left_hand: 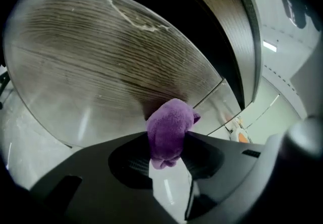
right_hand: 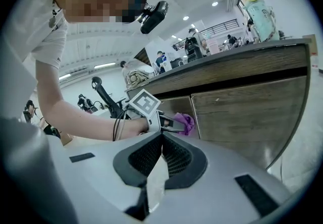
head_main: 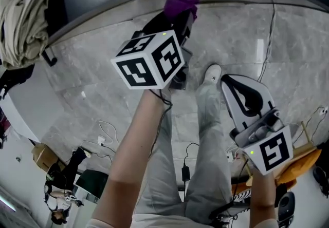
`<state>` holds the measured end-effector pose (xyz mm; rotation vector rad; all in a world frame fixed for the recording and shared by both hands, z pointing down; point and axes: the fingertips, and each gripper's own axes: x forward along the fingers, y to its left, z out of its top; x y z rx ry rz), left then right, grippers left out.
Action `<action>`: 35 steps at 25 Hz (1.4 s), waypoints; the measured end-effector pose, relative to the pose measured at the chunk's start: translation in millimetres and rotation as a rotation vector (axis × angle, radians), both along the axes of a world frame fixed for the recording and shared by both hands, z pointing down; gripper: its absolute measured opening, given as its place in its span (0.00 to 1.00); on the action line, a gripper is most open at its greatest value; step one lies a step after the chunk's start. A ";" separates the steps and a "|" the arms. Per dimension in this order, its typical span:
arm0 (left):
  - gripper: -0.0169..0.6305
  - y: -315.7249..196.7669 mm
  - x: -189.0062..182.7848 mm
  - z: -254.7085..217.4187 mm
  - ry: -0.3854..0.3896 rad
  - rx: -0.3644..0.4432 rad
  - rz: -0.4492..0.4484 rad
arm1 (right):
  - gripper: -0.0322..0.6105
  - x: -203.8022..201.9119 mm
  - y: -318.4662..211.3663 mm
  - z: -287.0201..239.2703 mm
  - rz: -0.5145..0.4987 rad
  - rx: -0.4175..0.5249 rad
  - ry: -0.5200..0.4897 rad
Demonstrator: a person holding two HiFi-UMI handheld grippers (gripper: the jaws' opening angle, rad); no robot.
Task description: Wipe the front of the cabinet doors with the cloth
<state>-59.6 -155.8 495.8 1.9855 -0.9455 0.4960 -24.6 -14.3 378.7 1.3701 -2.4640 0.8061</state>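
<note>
Grey marble-look floor [head_main: 92, 68] under you, with dark wood-grain cabinet doors [right_hand: 242, 112] running below the tabletop [right_hand: 227, 54]. Your left gripper [left_hand: 169, 155] has its jaws clamped on the purple cloth [left_hand: 170, 129]. The bunched end of the cloth sits up against the front of one door, low down and right by the seam where it meets the next one. Your right gripper [right_hand: 161, 137] is well apart from the cabinet, down beside your right leg [head_main: 211, 134] and pointing toward the doors. Its jaws are pinched together with nothing between them. From that side you can see your left forearm reaching in with the cloth at the seam.
</note>
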 end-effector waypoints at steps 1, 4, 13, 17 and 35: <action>0.26 -5.1 -13.7 1.3 -0.008 -0.002 0.001 | 0.09 -9.8 -5.2 0.1 0.003 -0.004 0.002; 0.26 -23.6 -70.9 5.7 -0.022 -0.021 -0.018 | 0.09 -51.0 -24.7 0.0 0.002 -0.019 0.010; 0.26 -38.1 -178.7 16.0 -0.097 0.002 -0.081 | 0.09 -127.3 -43.1 1.6 -0.082 0.012 0.002; 0.26 -40.9 -227.4 14.4 -0.125 -0.005 -0.156 | 0.09 -150.7 -45.5 -2.6 -0.119 0.014 0.008; 0.26 -22.5 -313.3 21.1 -0.178 -0.041 -0.329 | 0.09 -196.0 -51.6 -11.1 -0.215 0.013 -0.023</action>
